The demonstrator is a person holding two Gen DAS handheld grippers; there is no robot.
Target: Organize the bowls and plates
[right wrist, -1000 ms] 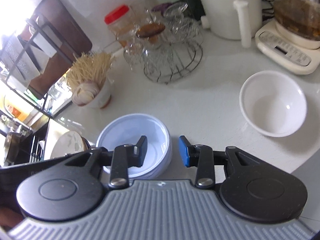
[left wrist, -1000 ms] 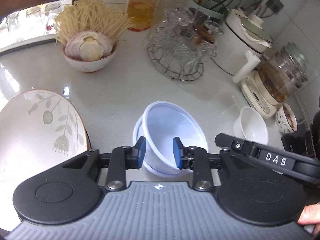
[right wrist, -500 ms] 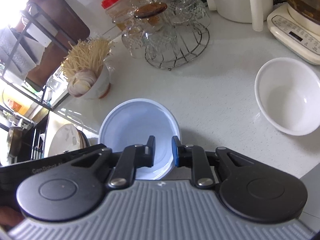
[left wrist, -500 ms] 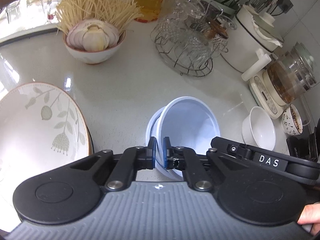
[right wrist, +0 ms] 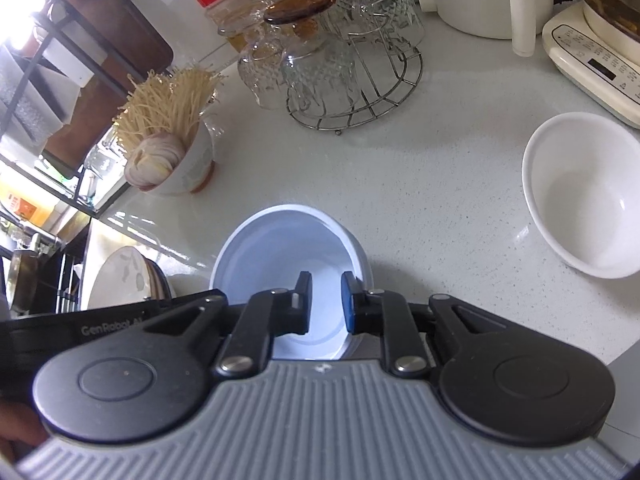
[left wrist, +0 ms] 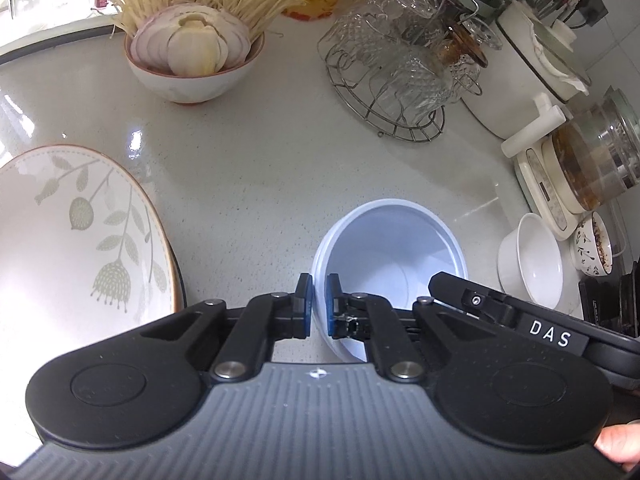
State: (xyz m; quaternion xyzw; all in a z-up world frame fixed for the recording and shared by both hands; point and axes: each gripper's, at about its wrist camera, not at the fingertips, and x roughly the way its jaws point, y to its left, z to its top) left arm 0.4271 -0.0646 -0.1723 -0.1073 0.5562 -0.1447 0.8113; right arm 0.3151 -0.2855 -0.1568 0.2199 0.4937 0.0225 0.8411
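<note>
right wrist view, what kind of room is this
Most likely a home kitchen counter: a wire rack of upturned glasses, a white bowl beside a cooker's control base, and a bowl of noodles and onion on the speckled worktop.

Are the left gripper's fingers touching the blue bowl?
Touching. The left wrist view shows the left gripper with both fingers pinching the rim of the blue bowl.

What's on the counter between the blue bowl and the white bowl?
Nothing: bare counter separates the blue bowl from the white bowl, seen in the right wrist view.
</note>
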